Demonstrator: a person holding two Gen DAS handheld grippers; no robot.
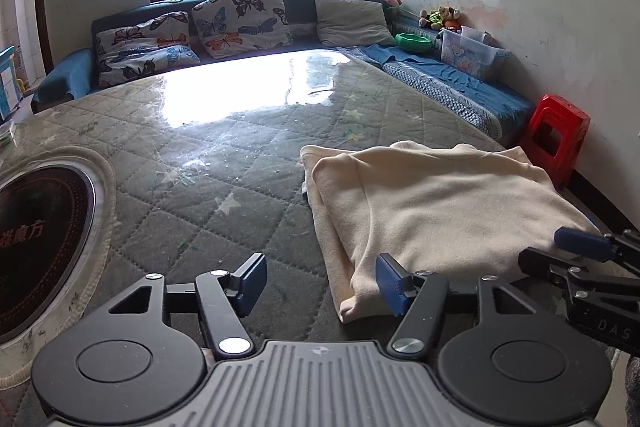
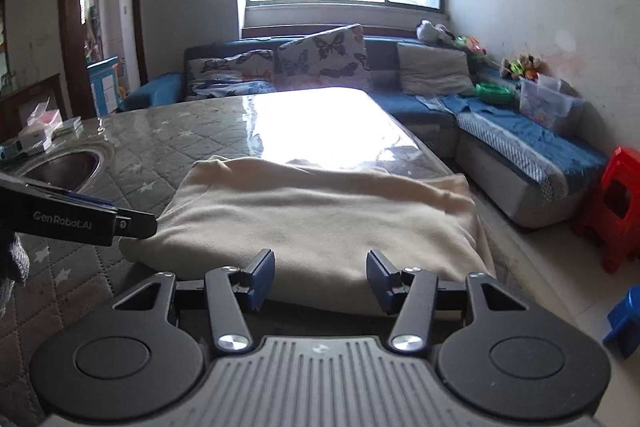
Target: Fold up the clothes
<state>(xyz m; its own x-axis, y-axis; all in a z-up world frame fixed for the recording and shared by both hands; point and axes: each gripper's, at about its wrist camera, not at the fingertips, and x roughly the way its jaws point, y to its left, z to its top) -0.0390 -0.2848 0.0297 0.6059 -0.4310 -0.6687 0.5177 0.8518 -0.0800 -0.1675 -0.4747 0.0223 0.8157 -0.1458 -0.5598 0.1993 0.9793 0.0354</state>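
Note:
A cream garment point(image 1: 436, 195) lies folded in a thick rectangle on the quilted table top point(image 1: 224, 163), near its right edge. It also shows in the right wrist view point(image 2: 320, 211). My left gripper point(image 1: 320, 285) is open and empty, just off the garment's near left corner, its right finger point(image 1: 394, 283) beside the fold. My right gripper point(image 2: 320, 281) is open and empty, at the garment's near edge. The right gripper also shows in the left wrist view point(image 1: 588, 251) at the garment's near right corner. The left gripper shows in the right wrist view point(image 2: 132, 223) at the left.
A round black cooktop point(image 1: 36, 243) is set into the table at the left. A blue sofa point(image 1: 452, 87) with butterfly cushions point(image 1: 240, 19) runs behind and right of the table. A clear storage box point(image 1: 472, 53) sits on it. A red stool point(image 1: 558, 135) stands right of the table.

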